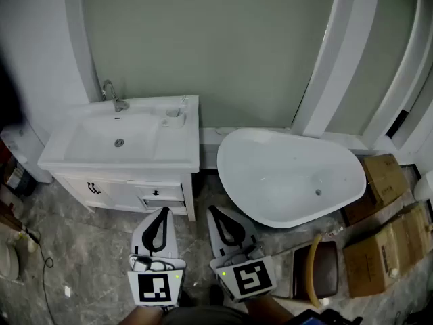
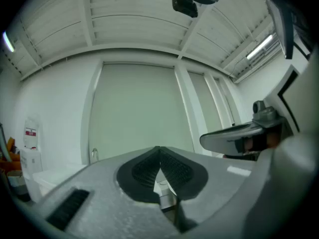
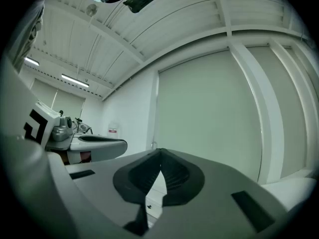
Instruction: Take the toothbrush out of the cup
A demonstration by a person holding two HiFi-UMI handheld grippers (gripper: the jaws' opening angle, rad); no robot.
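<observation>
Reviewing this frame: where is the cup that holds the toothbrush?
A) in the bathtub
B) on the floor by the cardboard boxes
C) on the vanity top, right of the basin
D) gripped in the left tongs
C: the cup stands on the white vanity top, right of the basin toward the rear. The left tongs and right tongs are both shut, empty and well short of it.

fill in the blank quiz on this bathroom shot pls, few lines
The cup with the toothbrush stands on the vanity, to the ____ of the faucet.
The jaws of the left gripper and the right gripper are both ____.
The cardboard boxes lie beside the white ____.
Missing: right; shut; bathtub.
</observation>
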